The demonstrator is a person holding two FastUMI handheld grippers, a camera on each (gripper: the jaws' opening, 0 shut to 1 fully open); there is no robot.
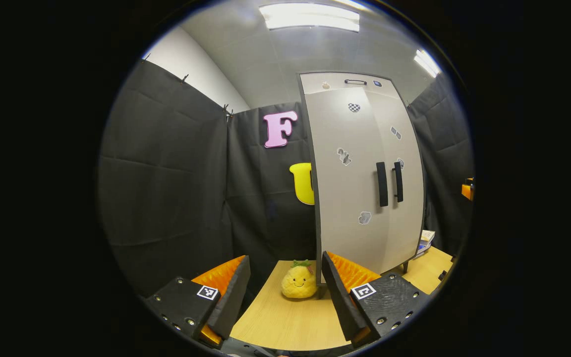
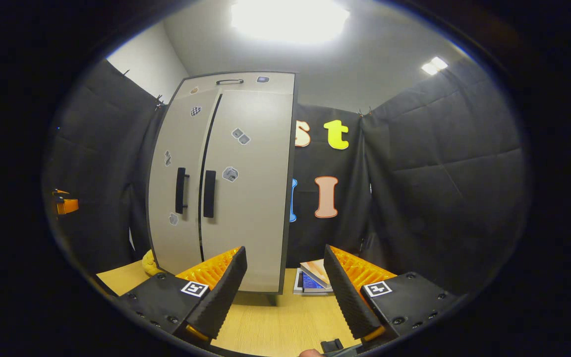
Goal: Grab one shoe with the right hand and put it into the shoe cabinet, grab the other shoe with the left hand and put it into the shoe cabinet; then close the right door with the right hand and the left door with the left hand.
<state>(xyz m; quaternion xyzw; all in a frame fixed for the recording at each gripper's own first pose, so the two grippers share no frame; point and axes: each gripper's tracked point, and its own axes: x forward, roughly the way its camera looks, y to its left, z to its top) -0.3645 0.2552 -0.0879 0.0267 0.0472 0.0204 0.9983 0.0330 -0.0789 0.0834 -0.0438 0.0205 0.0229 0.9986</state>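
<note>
Both doors of shoe cabinet (image 1: 365, 173) look closed; it sits at 1 o'clock of left gripper (image 1: 285, 292), 11 o'clock of right gripper (image 2: 285, 287), both spread, empty

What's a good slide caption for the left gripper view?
Open left gripper hovers over the table, facing a plush toy beside the closed shoe cabinet.

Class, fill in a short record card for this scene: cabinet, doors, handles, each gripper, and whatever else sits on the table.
cabinet: tall grey two-door shoe cabinet, standing on the light wooden table
doors: both closed
handles: two black vertical bar handles, side by side at the middle seam
left gripper: open, holding nothing
right gripper: open, holding nothing
beside cabinet: yellow smiling plush toy; stack of books
</note>
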